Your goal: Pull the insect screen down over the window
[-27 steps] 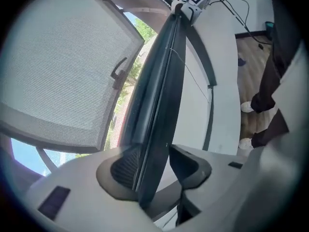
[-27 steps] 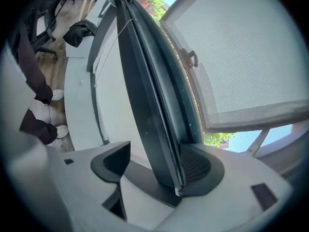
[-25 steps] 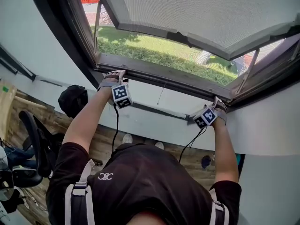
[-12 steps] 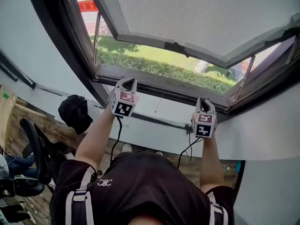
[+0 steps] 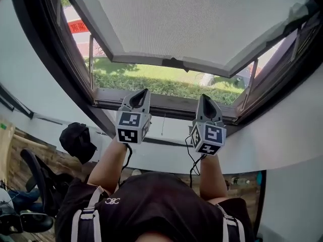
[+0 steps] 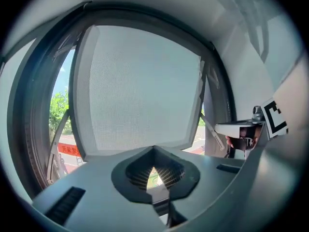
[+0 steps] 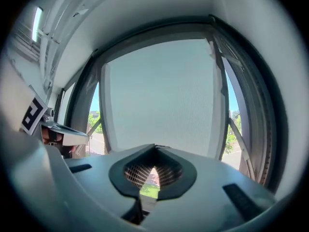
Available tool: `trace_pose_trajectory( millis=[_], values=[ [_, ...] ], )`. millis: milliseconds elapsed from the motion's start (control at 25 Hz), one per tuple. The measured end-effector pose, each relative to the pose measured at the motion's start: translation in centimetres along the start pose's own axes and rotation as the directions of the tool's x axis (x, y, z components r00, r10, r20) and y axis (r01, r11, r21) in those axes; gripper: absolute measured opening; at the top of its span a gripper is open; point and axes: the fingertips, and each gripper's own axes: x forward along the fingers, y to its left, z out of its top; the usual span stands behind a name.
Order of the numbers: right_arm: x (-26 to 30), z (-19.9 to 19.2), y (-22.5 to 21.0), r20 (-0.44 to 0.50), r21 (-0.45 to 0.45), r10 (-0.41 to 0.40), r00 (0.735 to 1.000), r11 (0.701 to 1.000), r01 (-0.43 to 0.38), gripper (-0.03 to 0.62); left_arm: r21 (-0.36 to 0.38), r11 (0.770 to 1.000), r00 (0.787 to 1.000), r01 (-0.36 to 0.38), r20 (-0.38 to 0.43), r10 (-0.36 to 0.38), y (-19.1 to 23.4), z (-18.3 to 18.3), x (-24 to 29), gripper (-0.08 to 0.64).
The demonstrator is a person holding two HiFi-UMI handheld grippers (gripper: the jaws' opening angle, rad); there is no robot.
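While 1 insect screen stands tilted outward above, 2 claws point toward it: left claw and right claw, both pressed together, holding nothing.

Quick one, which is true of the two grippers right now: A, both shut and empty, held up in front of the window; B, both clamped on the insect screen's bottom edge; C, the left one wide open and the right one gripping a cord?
A: the left gripper and the right gripper each have their jaws together with nothing between them, clear of the insect screen.
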Motion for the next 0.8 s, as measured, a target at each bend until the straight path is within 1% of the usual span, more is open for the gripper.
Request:
trace_pose_trajectory(
  millis=[120,320,520,640,800],
  values=[
    [0.3,0.8,0.8,0.027,0.009,0.020,0.999,1.000,-0.020,0.005,0.020,1.000,1.000,0.010,0.006,-0.011,-0.7,0.2,0.3,0.003],
    [0.5,1.9,1.4,0.070,0.020,0.035,0.997,0.999,-0.036,0.003,-0.002,1.000,1.000,0.019,-0.003,-0.019,-0.8,-0.1,1.1,0.003],
    [1.0,1.9,1.6,0.067,0.029,0.052,0.996,0.998,-0.054,0.003,-0.008,1.000,1.000,0.008,0.007,-0.008,-0.2,0.4,1.0,0.003],
    [1.0,1.9,1.5,0.065,0.047,0.057,0.996,0.997,-0.060,0.003,-0.001,1.000,1.000,0.004,0.019,-0.004,-0.1,0.9,0.9,0.003],
    [1.1,2.1,1.7,0.064,0.038,0.063,0.996,0.997,-0.065,0.003,0.017,1.000,1.000,0.000,0.030,-0.001,-0.2,1.4,0.7,0.003]
  ],
)
